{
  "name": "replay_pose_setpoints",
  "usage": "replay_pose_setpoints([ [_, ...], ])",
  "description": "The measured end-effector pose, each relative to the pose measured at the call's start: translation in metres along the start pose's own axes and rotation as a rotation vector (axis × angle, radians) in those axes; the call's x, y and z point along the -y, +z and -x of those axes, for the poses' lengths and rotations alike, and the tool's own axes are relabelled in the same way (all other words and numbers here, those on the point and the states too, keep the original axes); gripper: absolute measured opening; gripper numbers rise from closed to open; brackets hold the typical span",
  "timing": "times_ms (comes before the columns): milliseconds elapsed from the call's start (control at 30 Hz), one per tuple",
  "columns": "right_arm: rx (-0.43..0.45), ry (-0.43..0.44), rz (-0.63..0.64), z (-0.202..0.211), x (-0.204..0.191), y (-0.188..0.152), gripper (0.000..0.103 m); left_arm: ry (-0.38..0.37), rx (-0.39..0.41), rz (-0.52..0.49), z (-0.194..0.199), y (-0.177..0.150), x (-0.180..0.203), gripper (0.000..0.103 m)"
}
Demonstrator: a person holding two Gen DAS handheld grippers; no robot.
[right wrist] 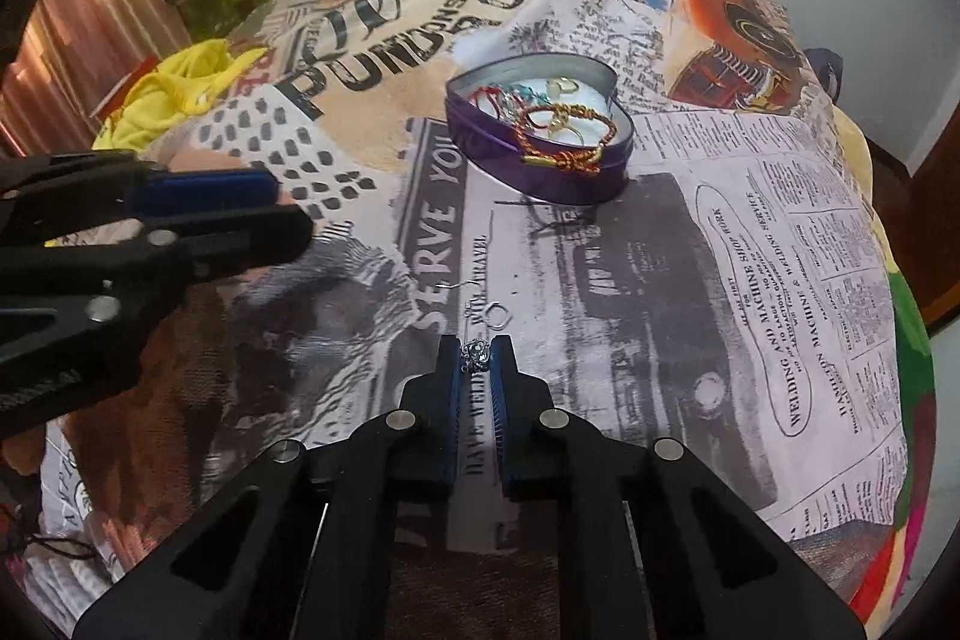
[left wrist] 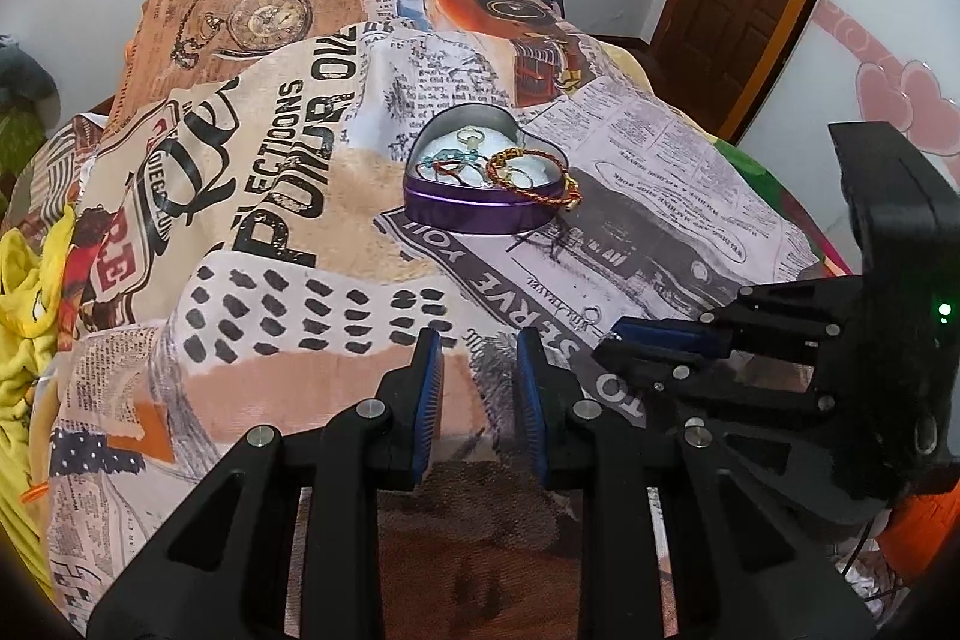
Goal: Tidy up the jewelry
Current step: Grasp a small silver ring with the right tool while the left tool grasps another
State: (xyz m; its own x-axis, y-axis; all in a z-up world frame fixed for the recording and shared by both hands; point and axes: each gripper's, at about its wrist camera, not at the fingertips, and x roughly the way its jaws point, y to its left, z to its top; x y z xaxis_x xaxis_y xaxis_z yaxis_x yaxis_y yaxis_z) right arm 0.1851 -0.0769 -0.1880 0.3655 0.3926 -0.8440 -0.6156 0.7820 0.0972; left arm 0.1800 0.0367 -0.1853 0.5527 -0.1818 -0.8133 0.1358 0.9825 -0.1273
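Currently the right gripper (right wrist: 477, 358) pinches a small silver earring (right wrist: 476, 355) only at its jaw tips above the bedspread (right wrist: 750, 280), left gripper (left wrist: 480, 358) jaws wide and empty, so carrying it to the heart tin (right wrist: 540, 172) risks a slip

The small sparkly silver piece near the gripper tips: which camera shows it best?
The right wrist view: the silver piece sits between the right gripper fingertips, close to the lens. In the left wrist view the right gripper shows side-on, and the piece itself cannot be made out.
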Motion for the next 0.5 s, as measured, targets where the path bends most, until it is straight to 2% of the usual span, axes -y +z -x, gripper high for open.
replay_pose_setpoints([
  [300, 0.096, 0.005, -0.048, 0.034, 0.013, 0.001, 0.009, -0.023, -0.027, -0.046, -0.009, 0.001, 0.018, 0.025],
  [500, 0.132, -0.047, -0.103, 0.045, 0.037, 0.005, 0.009, -0.060, -0.066, -0.064, -0.029, 0.004, 0.034, 0.025],
])
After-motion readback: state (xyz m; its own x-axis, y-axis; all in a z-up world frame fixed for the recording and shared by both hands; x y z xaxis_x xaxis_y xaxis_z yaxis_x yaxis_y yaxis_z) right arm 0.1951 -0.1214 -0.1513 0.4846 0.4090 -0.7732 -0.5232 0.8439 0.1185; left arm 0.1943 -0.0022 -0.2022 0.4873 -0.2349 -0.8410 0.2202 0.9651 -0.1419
